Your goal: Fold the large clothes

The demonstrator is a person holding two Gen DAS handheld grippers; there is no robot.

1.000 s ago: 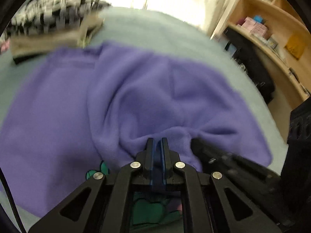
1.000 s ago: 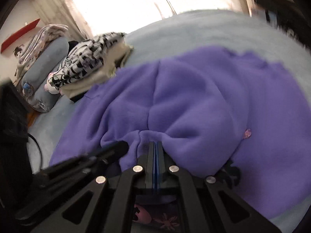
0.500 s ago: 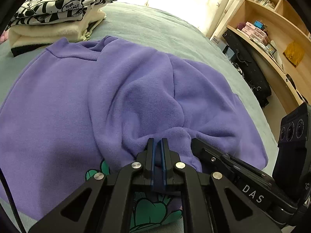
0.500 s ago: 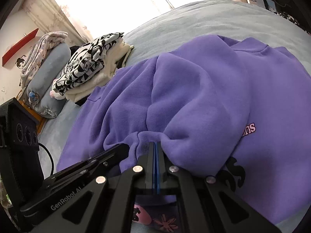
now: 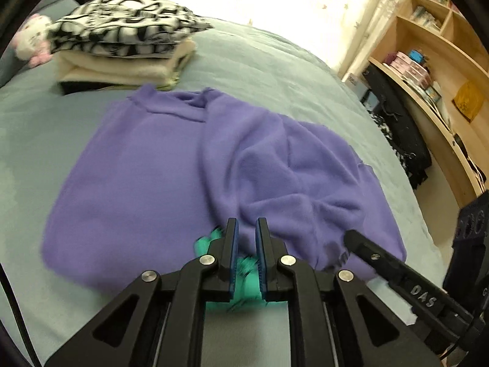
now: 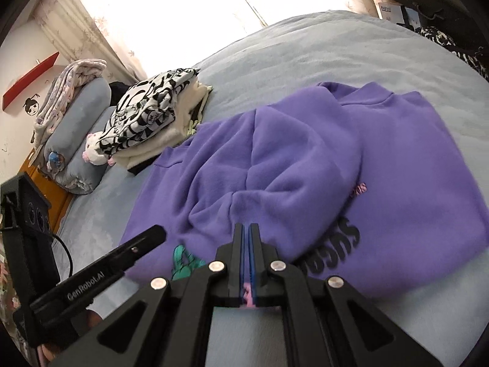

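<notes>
The purple sweatshirt [image 5: 232, 165] lies flat on the bed [image 5: 275, 70], collar toward the window, one sleeve already laid across its chest so the body narrows for folding. Its printed hem sits nearest both tools. The left tool [image 5: 246, 229] hangs just above that hem with its jaws opening and nothing pinched between them, cloth only showing below. The right tool [image 6: 246, 229] is pressed together on nothing, beside the left. A stack of folded clothes [image 6: 152, 116] rests near the collar, likely the pile this piece joins.
</notes>
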